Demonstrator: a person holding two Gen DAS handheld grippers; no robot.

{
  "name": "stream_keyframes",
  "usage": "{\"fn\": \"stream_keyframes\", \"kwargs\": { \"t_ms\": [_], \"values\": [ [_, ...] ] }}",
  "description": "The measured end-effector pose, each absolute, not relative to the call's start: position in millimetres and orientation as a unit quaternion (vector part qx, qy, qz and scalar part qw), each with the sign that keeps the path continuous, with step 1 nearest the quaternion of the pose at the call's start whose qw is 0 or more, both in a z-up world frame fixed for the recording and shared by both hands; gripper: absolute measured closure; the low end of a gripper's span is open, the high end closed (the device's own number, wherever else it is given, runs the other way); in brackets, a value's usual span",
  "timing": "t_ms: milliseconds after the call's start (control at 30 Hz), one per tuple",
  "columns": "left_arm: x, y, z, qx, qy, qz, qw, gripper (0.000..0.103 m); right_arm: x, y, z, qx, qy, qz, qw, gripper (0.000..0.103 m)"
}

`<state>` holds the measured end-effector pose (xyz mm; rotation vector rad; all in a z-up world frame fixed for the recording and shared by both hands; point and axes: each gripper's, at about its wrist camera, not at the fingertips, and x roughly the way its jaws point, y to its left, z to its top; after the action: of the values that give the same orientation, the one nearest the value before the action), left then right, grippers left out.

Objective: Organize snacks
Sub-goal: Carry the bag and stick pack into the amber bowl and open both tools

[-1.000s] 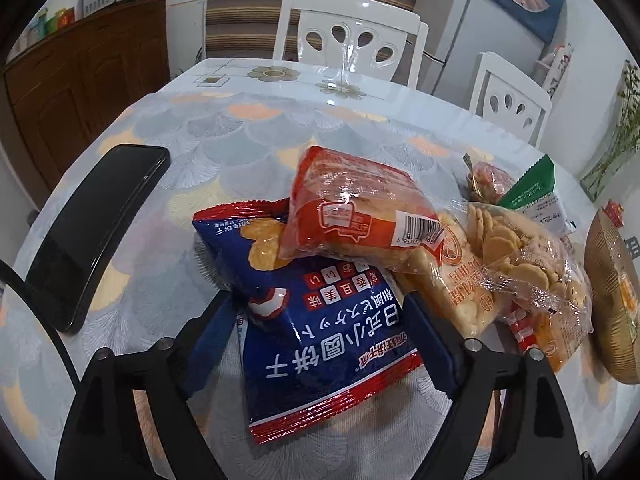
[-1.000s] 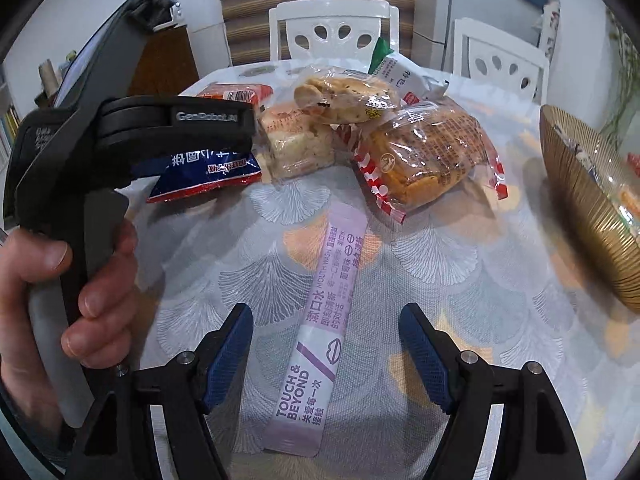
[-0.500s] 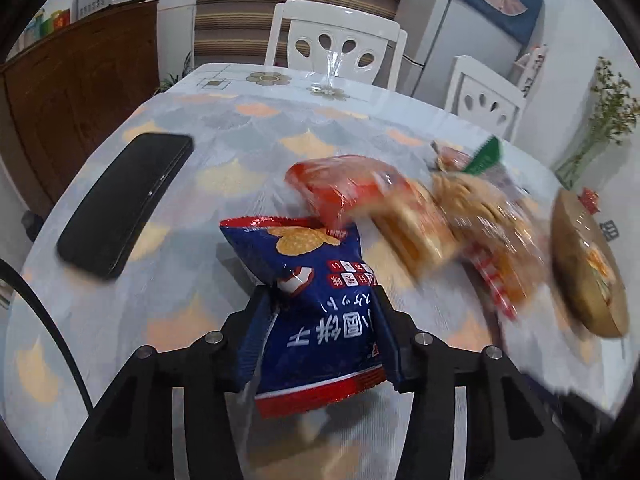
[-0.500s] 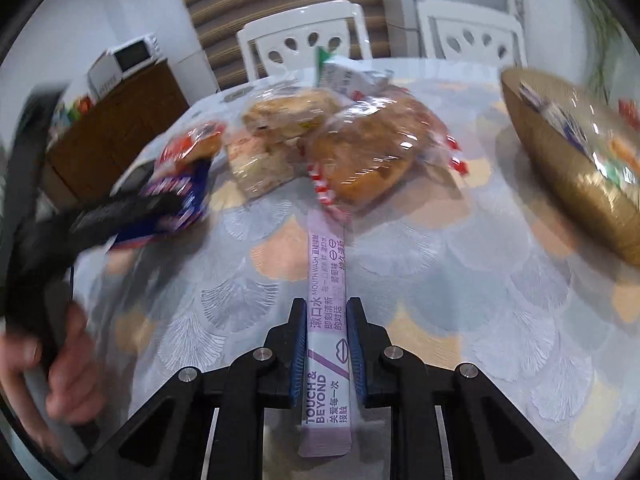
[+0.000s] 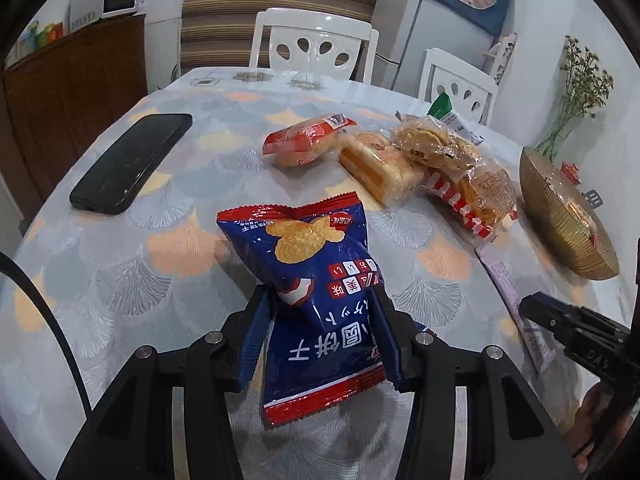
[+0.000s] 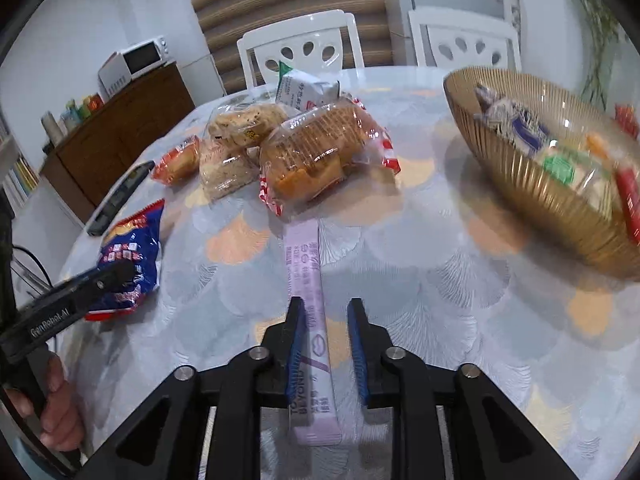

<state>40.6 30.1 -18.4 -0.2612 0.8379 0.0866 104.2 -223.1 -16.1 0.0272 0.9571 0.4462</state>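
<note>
My left gripper (image 5: 320, 296) is shut on a blue cracker bag (image 5: 304, 240), both pads pinching its lower half, and the bag stands up off the table. In the right wrist view the same bag (image 6: 128, 248) shows at the left. A pale purple stick sachet (image 6: 304, 264) lies lengthwise between the fingers of my right gripper (image 6: 325, 302). Those jaws are opening: the sachet rests against the left pad, with a gap at the right pad. A gold ribbed bowl (image 6: 520, 184) holding several wrapped snacks stands to the right.
A pile of wrapped snacks sits mid-table: a red packet (image 5: 308, 140), a sliced cake (image 5: 380, 168) and a large biscuit bag (image 6: 316, 148). A black phone (image 5: 128, 164) lies at the left. White chairs (image 5: 316, 44) stand behind the table. A hand (image 6: 56, 400) holds the left gripper.
My left jaws closed on the blue bag and drew it away from the pile. My right jaws closed on the purple sachet, then parted again. Both views shifted toward the bowl.
</note>
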Motion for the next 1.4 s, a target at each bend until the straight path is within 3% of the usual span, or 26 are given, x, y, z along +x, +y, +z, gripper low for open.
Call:
{"fn": "stream_keyframes", "kwargs": {
  "t_ms": [67,433,467,600,667,967,1400],
  "values": [
    [41,31,-19,-0.130,0.406,0.043,0.903,0.054,106,-226,-16,0.021,0.458,0.215,0.862,0.034],
    [42,29,-22,-0.122,0.410,0.054,0.902,0.050,97,-193,-25,-0.084,0.459,0.181,0.866,0.033],
    [42,29,-22,-0.123,0.410,0.054,0.902,0.050,96,-191,-25,-0.090,0.456,0.178,0.867,0.035],
    [42,30,-22,-0.124,0.410,0.050,0.902,0.052,89,-188,-23,-0.103,0.442,0.192,0.870,0.072],
    [41,28,-21,-0.118,0.408,0.054,0.904,0.053,82,-185,-22,-0.117,0.435,0.202,0.870,0.083],
    [26,3,5,-0.123,0.387,0.007,0.914,0.061,69,-216,-6,-0.033,0.446,0.256,0.857,0.084],
    [49,-84,86,-0.089,0.325,-0.104,0.936,0.068,69,-306,72,0.037,0.364,0.196,0.910,0.084]
  ]
}}
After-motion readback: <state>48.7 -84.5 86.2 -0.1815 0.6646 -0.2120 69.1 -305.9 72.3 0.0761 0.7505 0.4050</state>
